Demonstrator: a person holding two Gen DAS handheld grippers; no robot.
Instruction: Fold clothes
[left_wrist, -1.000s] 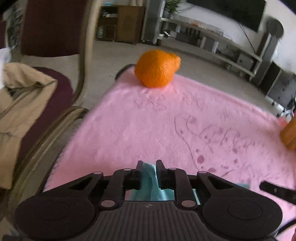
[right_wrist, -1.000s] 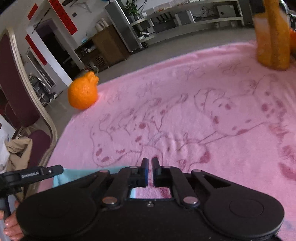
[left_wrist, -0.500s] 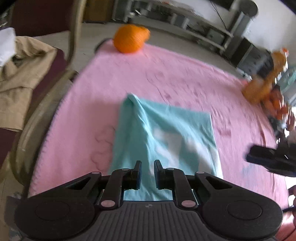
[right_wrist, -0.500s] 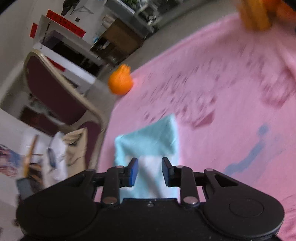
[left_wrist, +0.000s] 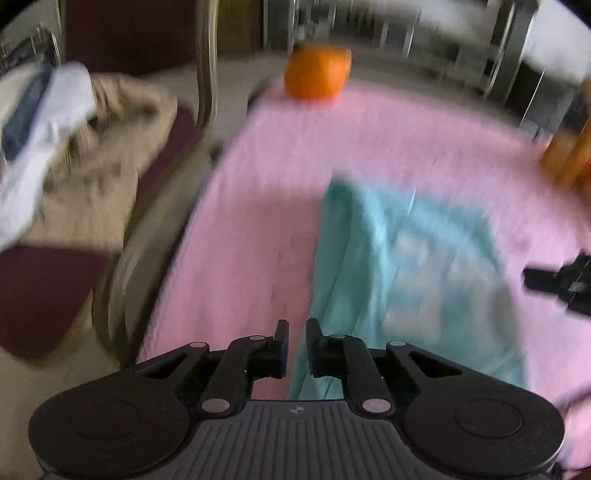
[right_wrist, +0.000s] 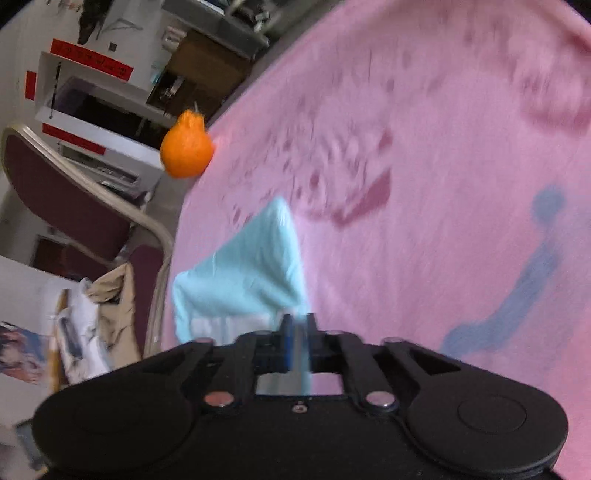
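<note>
Soft daylight fills the room, even and fairly bright, with no hard shadows on the pink blanket (left_wrist: 369, 147). Both views smear with motion blur: the orange fruit (left_wrist: 317, 70) and the teal cloth (left_wrist: 406, 266) lose their edges, and the far shelving dissolves into streaks. Fisheye lenses bend the scene outward, and dark vignettes close off the corners.

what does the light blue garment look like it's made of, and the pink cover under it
Light blue garment: probably thin knit cotton or a similar soft fabric; matte, it drapes limply and creases in soft folds. Motion blur hides the weave.

Pink cover: looks like plush fleece or terry; its surface is fuzzy and matte, with a darker printed pattern.
</note>
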